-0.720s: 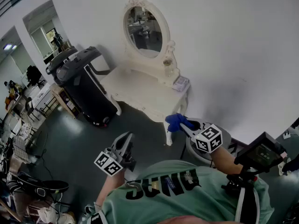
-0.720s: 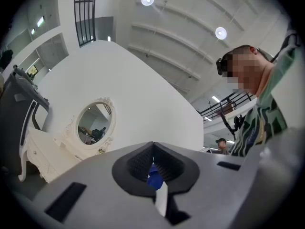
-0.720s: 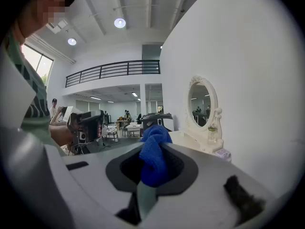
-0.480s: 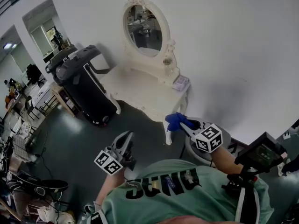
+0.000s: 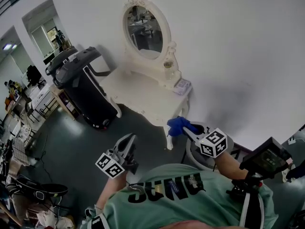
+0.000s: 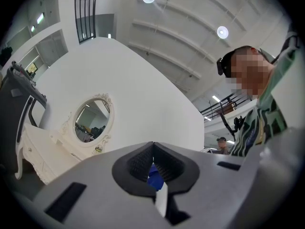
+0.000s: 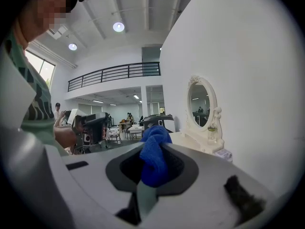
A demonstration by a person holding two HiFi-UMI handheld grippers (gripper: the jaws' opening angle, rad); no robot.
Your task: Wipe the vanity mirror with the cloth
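Observation:
The oval vanity mirror point(image 5: 142, 30) in its white carved frame stands at the back of a white dressing table point(image 5: 138, 92) against the wall. My right gripper point(image 5: 183, 129) is shut on a bunched blue cloth point(image 5: 176, 125), held in the air off the table's near right corner, well short of the mirror. In the right gripper view the cloth point(image 7: 153, 156) bulges out of the jaws and the mirror point(image 7: 200, 101) shows far right. My left gripper point(image 5: 128, 144) hangs lower left over the floor, jaws closed with nothing held. The left gripper view shows the mirror point(image 6: 91, 120) at a distance.
A black wheeled machine point(image 5: 83, 87) stands left of the table. A small glass bottle point(image 5: 167, 63) and a flat box point(image 5: 181, 86) sit on the table's right end. A round stool point(image 5: 202, 156) is below my right gripper. A black screen device point(image 5: 267, 159) is at the right.
The scene has shifted slightly left in the head view. Both grippers have stayed almost still, with the cloth still in the right one.

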